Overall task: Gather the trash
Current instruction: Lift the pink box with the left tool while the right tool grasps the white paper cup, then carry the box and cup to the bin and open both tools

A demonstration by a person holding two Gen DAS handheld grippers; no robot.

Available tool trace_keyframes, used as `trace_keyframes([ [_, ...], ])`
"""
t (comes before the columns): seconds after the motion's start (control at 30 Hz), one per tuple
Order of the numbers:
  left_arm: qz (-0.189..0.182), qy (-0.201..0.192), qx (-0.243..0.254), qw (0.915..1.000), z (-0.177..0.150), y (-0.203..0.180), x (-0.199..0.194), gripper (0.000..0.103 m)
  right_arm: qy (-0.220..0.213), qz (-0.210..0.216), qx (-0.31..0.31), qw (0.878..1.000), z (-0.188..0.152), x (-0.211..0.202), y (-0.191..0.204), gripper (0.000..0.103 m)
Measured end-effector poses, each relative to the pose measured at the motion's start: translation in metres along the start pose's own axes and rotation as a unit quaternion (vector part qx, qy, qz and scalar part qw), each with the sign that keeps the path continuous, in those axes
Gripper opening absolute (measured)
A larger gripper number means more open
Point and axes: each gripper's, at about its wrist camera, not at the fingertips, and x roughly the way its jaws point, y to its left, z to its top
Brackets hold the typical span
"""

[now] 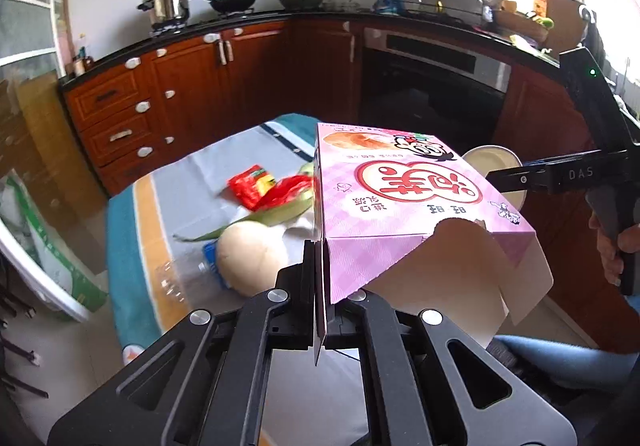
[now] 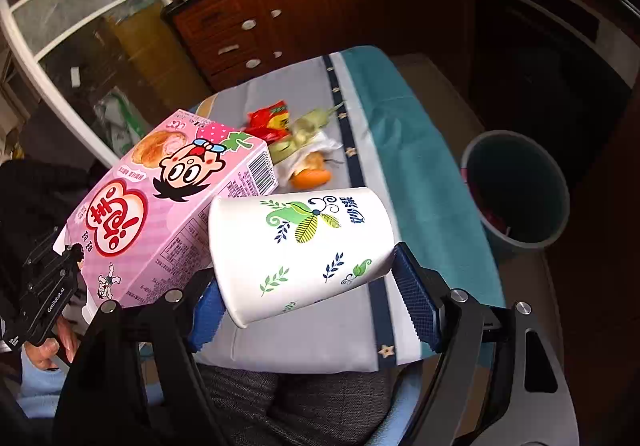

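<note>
My left gripper [image 1: 320, 266] is shut on a flap of an opened pink snack box [image 1: 400, 202] and holds it above the table; the box also shows in the right wrist view [image 2: 168, 214]. My right gripper [image 2: 308, 294] is shut on a white paper cup [image 2: 300, 246] with leaf prints, held tilted above the table's near edge; the cup's rim shows in the left wrist view [image 1: 496, 162]. On the table lie a red wrapper [image 1: 256, 186], green peel [image 1: 280, 214], a clear plastic bottle [image 1: 192, 274] and orange peel on tissue [image 2: 312, 174].
The table has a striped grey and teal cloth [image 2: 400, 134]. A teal trash bin [image 2: 516, 190] stands on the floor to the table's right. Wooden cabinets [image 1: 180, 94], an oven [image 1: 432, 86] and a glass door [image 2: 80, 26] surround the table.
</note>
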Motion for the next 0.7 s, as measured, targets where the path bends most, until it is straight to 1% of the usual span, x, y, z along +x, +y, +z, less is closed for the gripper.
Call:
trace_keyframes([
  [0.07, -0.022, 0.012, 0.014, 0.9996, 0.025, -0.019, 0.024, 0.001, -0.013, -0.004, 0.038, 0.999, 0.011, -0.005, -0.035, 0.072],
  [0.13, -0.036, 0.022, 0.033, 0.9986, 0.045, -0.042, 0.046, 0.001, -0.028, -0.008, 0.077, 0.997, 0.019, -0.008, -0.072, 0.072],
  [0.27, -0.064, 0.059, 0.073, 0.9935, 0.078, -0.093, 0.100, 0.001, -0.053, -0.013, 0.156, 0.986, 0.028, -0.010, -0.148, 0.070],
  [0.3, -0.072, 0.069, 0.077, 0.9920, 0.081, -0.102, 0.111, 0.001, -0.057, -0.010, 0.176, 0.983, 0.030, -0.008, -0.166, 0.067],
  [0.33, -0.085, 0.084, 0.081, 0.9896, 0.088, -0.116, 0.129, 0.001, -0.057, -0.002, 0.193, 0.979, 0.032, -0.005, -0.183, 0.059],
  [0.37, -0.096, 0.095, 0.083, 0.9873, 0.093, -0.126, 0.142, 0.001, -0.053, 0.008, 0.209, 0.977, 0.034, 0.001, -0.198, 0.053],
  [0.4, -0.109, 0.108, 0.082, 0.9847, 0.098, -0.137, 0.157, 0.002, -0.045, 0.004, 0.216, 0.975, 0.036, 0.011, -0.212, 0.053],
  [0.43, -0.118, 0.121, 0.082, 0.9822, 0.102, -0.148, 0.173, 0.002, -0.038, -0.013, 0.218, 0.975, 0.038, 0.022, -0.222, 0.053],
  [0.5, -0.113, 0.143, 0.094, 0.9787, 0.109, -0.172, 0.212, 0.005, -0.018, -0.023, 0.228, 0.973, 0.041, 0.052, -0.249, 0.053],
  [0.53, -0.112, 0.154, 0.096, 0.9770, 0.110, -0.180, 0.229, 0.005, -0.007, -0.020, 0.243, 0.970, 0.039, 0.066, -0.263, 0.053],
  [0.6, -0.115, 0.180, 0.104, 0.9715, 0.111, -0.196, 0.263, 0.007, 0.010, -0.003, 0.272, 0.962, 0.037, 0.092, -0.289, 0.050],
  [0.63, -0.122, 0.189, 0.107, 0.9686, 0.112, -0.202, 0.274, 0.007, 0.015, 0.007, 0.284, 0.959, 0.036, 0.101, -0.297, 0.048],
  [0.7, -0.113, 0.193, 0.138, 0.9650, 0.114, -0.219, 0.290, 0.007, 0.022, 0.006, 0.284, 0.958, 0.039, 0.114, -0.307, 0.048],
])
